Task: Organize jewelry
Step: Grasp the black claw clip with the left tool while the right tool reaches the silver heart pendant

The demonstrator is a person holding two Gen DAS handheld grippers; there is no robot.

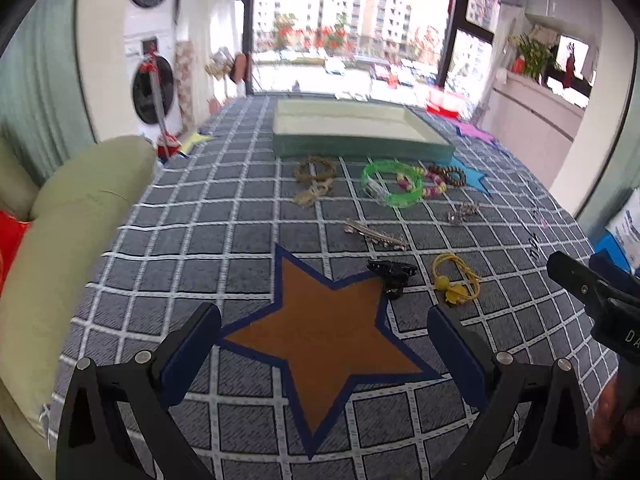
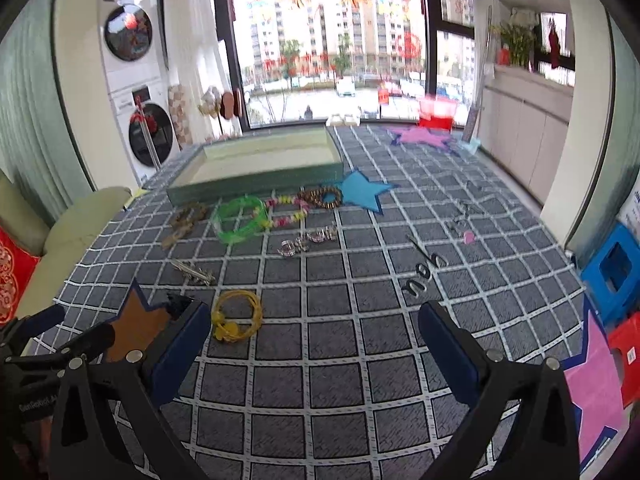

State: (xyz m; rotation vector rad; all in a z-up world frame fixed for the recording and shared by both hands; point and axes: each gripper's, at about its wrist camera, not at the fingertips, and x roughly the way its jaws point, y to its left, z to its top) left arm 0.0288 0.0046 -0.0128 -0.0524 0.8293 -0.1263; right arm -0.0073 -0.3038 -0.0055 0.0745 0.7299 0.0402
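Observation:
Jewelry lies scattered on a checked grey cloth in front of a shallow green tray [image 1: 360,148] [image 2: 256,184]. There is a green bangle [image 1: 392,184] [image 2: 240,218], a pink-yellow bead bracelet [image 1: 430,188] [image 2: 286,210], a brown bead bracelet [image 1: 450,174] [image 2: 322,197], a woven tan bracelet [image 1: 314,172] [image 2: 186,218], a silver hair clip [image 1: 376,234] [image 2: 194,272], a black claw clip [image 1: 392,274], a yellow hair tie [image 1: 456,280] [image 2: 236,316] and a silver piece [image 1: 462,212] [image 2: 308,240]. My left gripper [image 1: 324,348] is open over an orange star. My right gripper [image 2: 316,340] is open, empty, right of the yellow tie.
An orange star patch [image 1: 320,340] lies under the left gripper. Blue [image 2: 364,192] and pink [image 2: 426,136] star patches lie farther back. Dark letter-shaped pieces [image 2: 426,276] lie to the right. A green cushion [image 1: 80,240] borders the left; blue and red stools [image 2: 616,276] stand right.

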